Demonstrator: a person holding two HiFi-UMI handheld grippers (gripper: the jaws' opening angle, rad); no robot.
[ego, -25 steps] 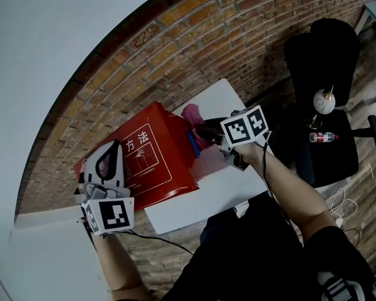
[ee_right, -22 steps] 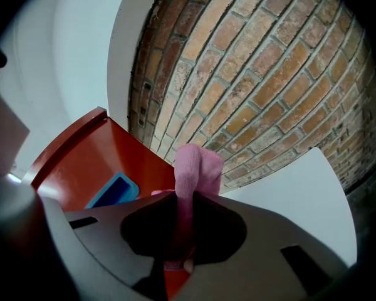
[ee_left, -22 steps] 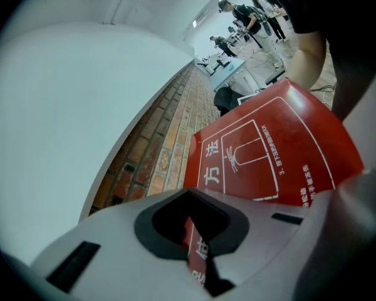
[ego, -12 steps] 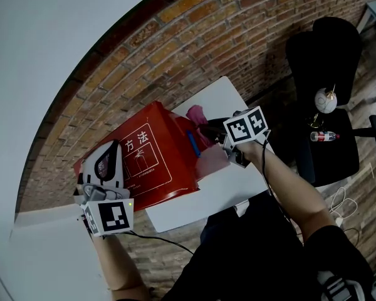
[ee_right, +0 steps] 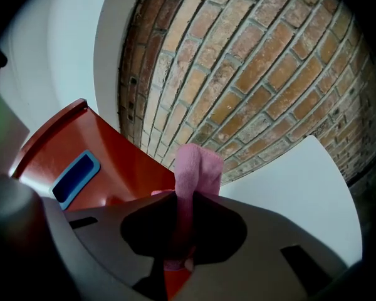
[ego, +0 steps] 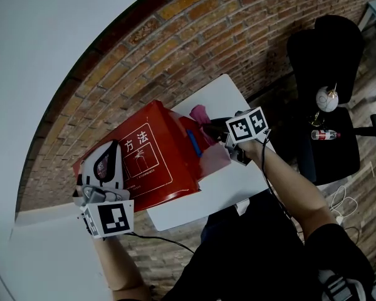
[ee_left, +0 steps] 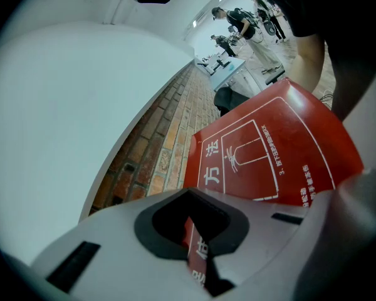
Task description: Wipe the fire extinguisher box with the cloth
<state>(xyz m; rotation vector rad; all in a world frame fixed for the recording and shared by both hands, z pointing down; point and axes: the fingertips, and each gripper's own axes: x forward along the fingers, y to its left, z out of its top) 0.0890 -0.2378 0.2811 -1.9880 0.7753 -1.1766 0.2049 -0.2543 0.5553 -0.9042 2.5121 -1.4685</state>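
Observation:
The red fire extinguisher box (ego: 147,158) with white print lies tilted on a white table (ego: 229,96) against a brick wall. My left gripper (ego: 113,149) is shut and rests on the box's left end; in the left gripper view (ee_left: 197,262) the printed red face (ee_left: 269,149) fills the space ahead. My right gripper (ego: 210,132) is shut on a pink cloth (ego: 198,114) and holds it against the box's right side, beside a blue handle (ego: 195,144). In the right gripper view the cloth (ee_right: 197,165) sticks up between the closed jaws (ee_right: 178,256), next to the red side (ee_right: 113,162).
A brick wall (ego: 194,36) runs behind the table. A black office chair (ego: 326,74) at the right holds a bottle (ego: 326,135) and a round white thing (ego: 326,99). A cable (ego: 156,238) hangs below the left gripper. People stand far off (ee_left: 238,21).
My right gripper with the pink cloth has slid a little down the box's right side. The left gripper has not moved.

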